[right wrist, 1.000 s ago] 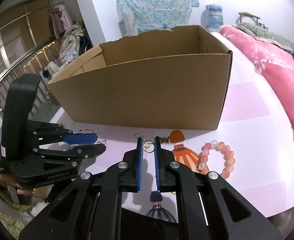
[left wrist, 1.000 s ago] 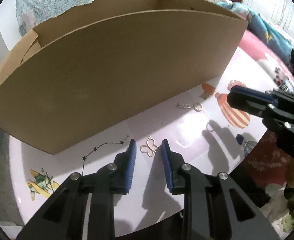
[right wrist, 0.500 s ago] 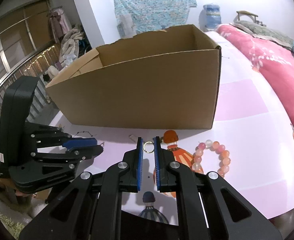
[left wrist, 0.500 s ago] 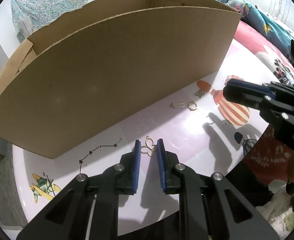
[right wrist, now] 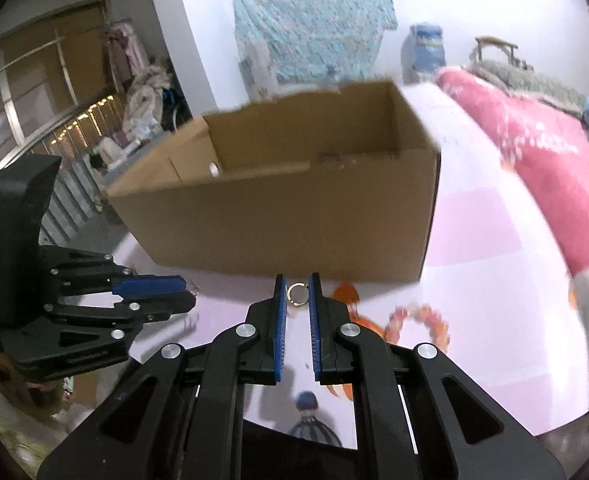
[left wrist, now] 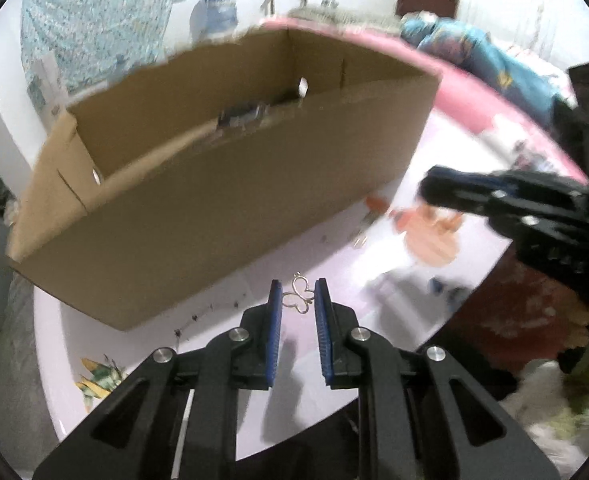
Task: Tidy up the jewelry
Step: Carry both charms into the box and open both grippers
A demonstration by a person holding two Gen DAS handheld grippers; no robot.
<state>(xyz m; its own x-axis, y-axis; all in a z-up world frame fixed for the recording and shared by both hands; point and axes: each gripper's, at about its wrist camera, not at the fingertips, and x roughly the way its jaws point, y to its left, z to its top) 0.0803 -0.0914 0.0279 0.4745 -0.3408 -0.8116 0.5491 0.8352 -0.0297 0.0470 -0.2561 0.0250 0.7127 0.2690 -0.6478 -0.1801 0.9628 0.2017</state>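
Both grippers have risen off the table since a second ago, each carrying its piece. Then, the box's front wall filled the views; now both cameras look over its rim and into it.

The left gripper [left wrist: 298, 294] is closed narrow on a gold butterfly charm [left wrist: 299, 299], pinched between the blue pads [left wrist: 275, 320] at their tips, clear of the table [left wrist: 394, 276]. The right gripper [right wrist: 297, 292] is likewise narrowed on a small gold ring [right wrist: 297, 294], held upright between its tips. The box [left wrist: 222, 208] stands just ahead of both, open-topped; the blur suggests the hands are mid-swing.

Both picks appear to have succeeded, so the step in hand is likely the carry to the box. A bead bracelet [right wrist: 420, 326] lies on the table to the right of the ring, and one small piece [left wrist: 359, 242] lies near the box's front wall, too blurred to name. These look left to collect. The thin charm sits at the very pad tips, so it could slip.
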